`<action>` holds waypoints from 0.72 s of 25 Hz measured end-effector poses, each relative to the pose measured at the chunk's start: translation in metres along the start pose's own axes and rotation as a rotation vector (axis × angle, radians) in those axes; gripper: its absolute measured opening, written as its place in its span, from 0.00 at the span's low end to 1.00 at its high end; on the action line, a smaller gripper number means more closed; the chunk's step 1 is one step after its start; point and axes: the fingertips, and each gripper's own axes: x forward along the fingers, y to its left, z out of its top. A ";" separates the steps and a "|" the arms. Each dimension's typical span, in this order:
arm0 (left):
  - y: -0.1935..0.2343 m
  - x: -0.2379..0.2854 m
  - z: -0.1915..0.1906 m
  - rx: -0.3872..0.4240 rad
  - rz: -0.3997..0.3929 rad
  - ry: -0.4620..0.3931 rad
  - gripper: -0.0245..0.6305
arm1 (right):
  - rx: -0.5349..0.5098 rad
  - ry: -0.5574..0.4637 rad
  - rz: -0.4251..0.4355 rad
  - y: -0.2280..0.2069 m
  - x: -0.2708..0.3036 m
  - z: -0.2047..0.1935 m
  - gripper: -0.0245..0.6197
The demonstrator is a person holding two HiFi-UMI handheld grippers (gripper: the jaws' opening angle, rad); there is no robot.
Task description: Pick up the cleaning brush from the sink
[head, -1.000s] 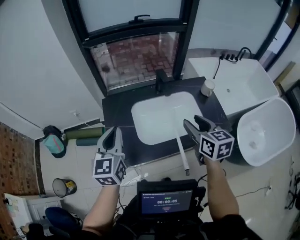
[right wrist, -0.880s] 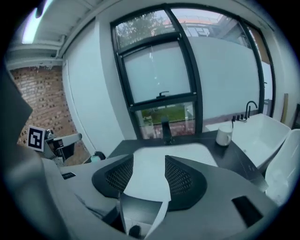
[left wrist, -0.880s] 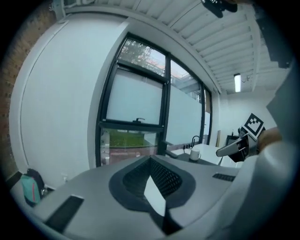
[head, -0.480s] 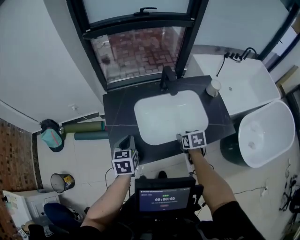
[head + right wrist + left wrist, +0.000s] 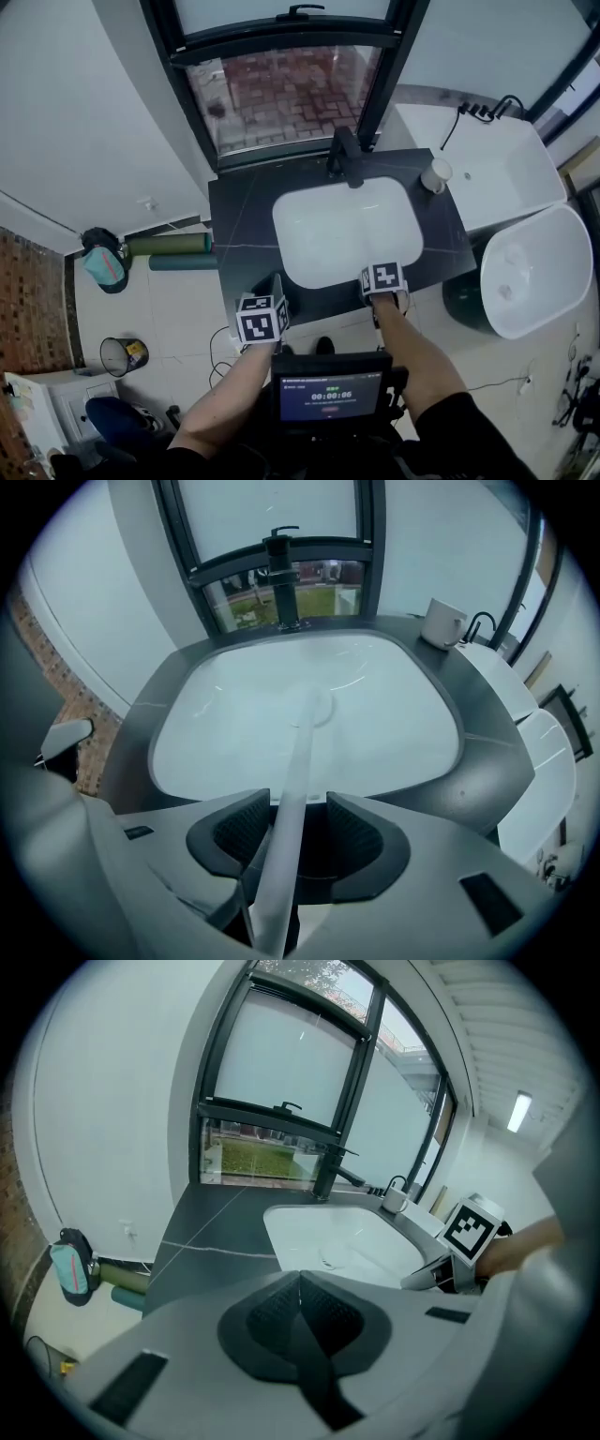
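The cleaning brush (image 5: 298,747) is white, with a long handle that runs from the middle of the white sink (image 5: 384,714) back over the front rim. That handle lies between the jaws of my right gripper (image 5: 298,803), nearer the left pad. The jaws are closing, with a gap still on the right side. In the head view the right gripper (image 5: 382,281) hangs at the front rim of the sink (image 5: 347,234) and hides the brush. My left gripper (image 5: 300,1277) is shut on nothing and sits over the dark counter (image 5: 246,253) at the front left.
A black faucet (image 5: 345,155) stands behind the sink and a white cup (image 5: 434,175) at the counter's back right. A white tub (image 5: 530,272) and white cabinet (image 5: 497,169) lie to the right. Green rolls (image 5: 169,246) and a bin (image 5: 122,354) are on the floor left.
Both grippers have sunk toward the counter's front edge. The right one has tipped steeply down over the brush handle, which now lies between its jaws and no longer shows in the head view.
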 end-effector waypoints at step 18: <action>-0.010 -0.002 0.003 0.002 -0.038 -0.032 0.04 | 0.153 0.036 0.010 -0.003 0.000 -0.015 0.14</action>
